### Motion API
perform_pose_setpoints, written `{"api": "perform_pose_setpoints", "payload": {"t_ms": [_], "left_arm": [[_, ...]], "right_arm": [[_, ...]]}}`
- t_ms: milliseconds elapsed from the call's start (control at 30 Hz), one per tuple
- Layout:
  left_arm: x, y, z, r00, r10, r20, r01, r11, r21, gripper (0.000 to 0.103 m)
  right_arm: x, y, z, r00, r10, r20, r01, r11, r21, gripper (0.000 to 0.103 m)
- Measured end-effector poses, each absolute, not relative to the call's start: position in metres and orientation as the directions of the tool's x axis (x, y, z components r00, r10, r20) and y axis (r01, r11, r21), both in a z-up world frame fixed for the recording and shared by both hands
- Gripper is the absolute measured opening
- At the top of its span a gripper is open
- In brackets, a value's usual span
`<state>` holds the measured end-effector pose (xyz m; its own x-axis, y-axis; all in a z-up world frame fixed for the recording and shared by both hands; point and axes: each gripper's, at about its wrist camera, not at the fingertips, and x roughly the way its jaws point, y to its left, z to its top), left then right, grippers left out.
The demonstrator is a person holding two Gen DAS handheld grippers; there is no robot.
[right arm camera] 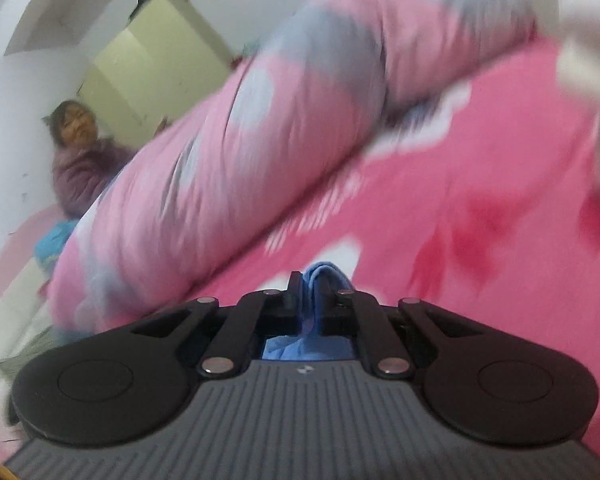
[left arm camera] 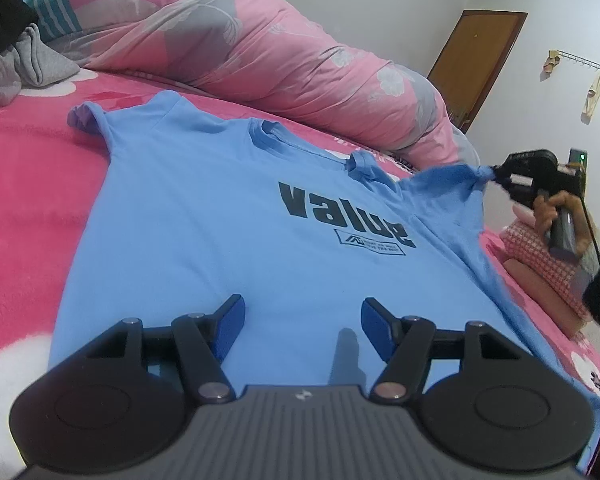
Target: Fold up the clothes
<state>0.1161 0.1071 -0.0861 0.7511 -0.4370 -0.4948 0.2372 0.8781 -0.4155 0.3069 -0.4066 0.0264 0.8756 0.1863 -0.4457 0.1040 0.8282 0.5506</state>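
A light blue T-shirt (left arm camera: pixel 228 240) printed "value" lies face up on the pink bed cover (left arm camera: pixel 28 184). My left gripper (left arm camera: pixel 302 320) hovers over its lower part, open, with nothing between its blue pads. At the right, my right gripper (left arm camera: pixel 496 174), held by a hand (left arm camera: pixel 556 208), is shut on the shirt's right sleeve (left arm camera: pixel 448 184) and lifts it off the bed. In the blurred right wrist view the right gripper (right arm camera: pixel 316 284) pinches a bunch of blue sleeve cloth (right arm camera: pixel 324 276) between its closed fingers.
A rolled pink and grey floral quilt (left arm camera: pixel 260 52) runs along the far side of the bed. Grey clothes (left arm camera: pixel 16 68) lie at the far left. A pink checked pillow (left arm camera: pixel 540 264) sits at the right edge. A person in a purple top (right arm camera: pixel 80 168) sits beyond the quilt.
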Motion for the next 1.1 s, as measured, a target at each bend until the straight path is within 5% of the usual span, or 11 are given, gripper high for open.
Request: {"api": "perform_pose_setpoints", "payload": {"t_ms": [233,500,700,933,1100], "left_arm": [[0.116,0.107,-0.086,0.750,-0.438,-0.495,0.238,0.878,-0.416,0.066],[0.116,0.108,-0.086,0.750,-0.436,-0.496,0.238,0.879,-0.413,0.066],[0.118,0.109,-0.087,0.751,-0.435,-0.497,0.239,0.881,-0.409,0.066],[0.118,0.108,-0.087,0.752,-0.430,-0.499,0.241,0.885,-0.399,0.066],[0.117,0.107,-0.086,0.754,-0.424,-0.502,0.242,0.889,-0.388,0.066]], "right_arm": [[0.353,-0.424,0.043,0.851,-0.020,-0.525,0.191,0.943,0.274,0.003],[0.385,-0.449,-0.034,0.739,-0.176,-0.650,0.359,0.920,0.158,0.003],[0.359,-0.468,-0.059,0.730,-0.171,-0.662,0.457,0.842,0.287,0.005],[0.292,-0.464,-0.018,0.770,-0.207,-0.604,0.419,0.877,0.234,0.020],[0.223,-0.461,0.009,0.810,-0.112,-0.576,0.349,0.881,0.319,0.020]]}}
